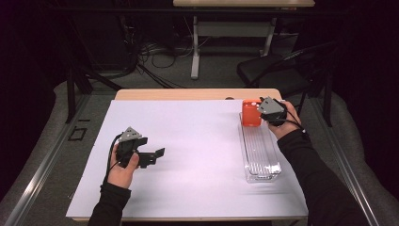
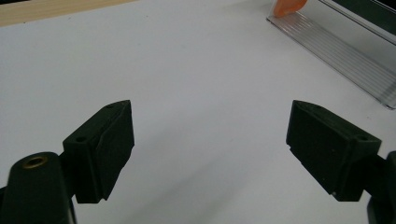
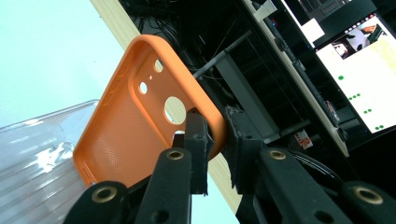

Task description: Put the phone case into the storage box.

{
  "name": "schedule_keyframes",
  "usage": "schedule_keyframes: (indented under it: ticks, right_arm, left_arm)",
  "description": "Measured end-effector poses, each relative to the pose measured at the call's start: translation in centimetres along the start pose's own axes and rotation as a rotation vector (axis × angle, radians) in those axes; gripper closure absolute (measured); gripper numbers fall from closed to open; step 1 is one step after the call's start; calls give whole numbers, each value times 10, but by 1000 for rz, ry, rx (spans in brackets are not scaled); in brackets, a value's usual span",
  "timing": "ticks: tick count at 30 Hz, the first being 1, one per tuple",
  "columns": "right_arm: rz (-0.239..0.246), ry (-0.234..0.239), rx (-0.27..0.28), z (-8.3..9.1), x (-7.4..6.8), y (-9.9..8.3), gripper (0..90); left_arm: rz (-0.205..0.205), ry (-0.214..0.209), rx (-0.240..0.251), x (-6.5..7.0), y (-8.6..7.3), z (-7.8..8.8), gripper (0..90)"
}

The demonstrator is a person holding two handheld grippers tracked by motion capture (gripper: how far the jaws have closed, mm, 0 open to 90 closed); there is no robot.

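An orange phone case (image 1: 251, 113) stands on its edge at the far end of a clear plastic tray (image 1: 260, 155) on the right of the table. My right gripper (image 1: 263, 114) is shut on the case's rim. In the right gripper view the two black jaws pinch the edge of the phone case (image 3: 135, 121), whose camera holes face me, with my right gripper (image 3: 215, 140) closed tight on it. My left gripper (image 1: 157, 154) rests low over the white sheet at the left, open with nothing between its jaws. In its own view my left gripper (image 2: 210, 140) has bare white surface between the wide-apart jaws.
A white sheet (image 1: 188, 141) covers most of the wooden table (image 1: 188, 94). The clear tray (image 2: 345, 56) lies far right in the left gripper view. Beyond the table are cables, a table leg and a dark chair (image 1: 277, 70). A monitor (image 3: 359, 79) glows behind.
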State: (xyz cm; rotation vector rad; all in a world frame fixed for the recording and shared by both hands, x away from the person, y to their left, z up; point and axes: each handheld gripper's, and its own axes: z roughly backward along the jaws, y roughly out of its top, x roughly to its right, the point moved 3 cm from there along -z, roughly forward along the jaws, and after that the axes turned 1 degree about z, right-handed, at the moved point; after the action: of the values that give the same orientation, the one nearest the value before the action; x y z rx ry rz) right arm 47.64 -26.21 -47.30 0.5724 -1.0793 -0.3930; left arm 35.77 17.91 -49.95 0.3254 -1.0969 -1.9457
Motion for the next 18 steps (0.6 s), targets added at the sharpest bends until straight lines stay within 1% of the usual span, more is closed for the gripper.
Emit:
schedule_keyframes:
  ticks: [6,8,14,18]
  right_arm:
    - [8,-12,-10,-2,2,-4,792]
    - [20,-18,-13,-3,3,-5,789]
    - [30,-27,-23,-5,4,-7,784]
    - [27,-34,-31,-6,5,-9,779]
  left_arm:
    - [1,-2,-1,1,0,-1,153]
    - [1,-3,-1,1,0,-1,154]
    - [-2,-4,-8,2,-1,-2,154]
    - [-5,-6,-9,3,-1,-3,154]
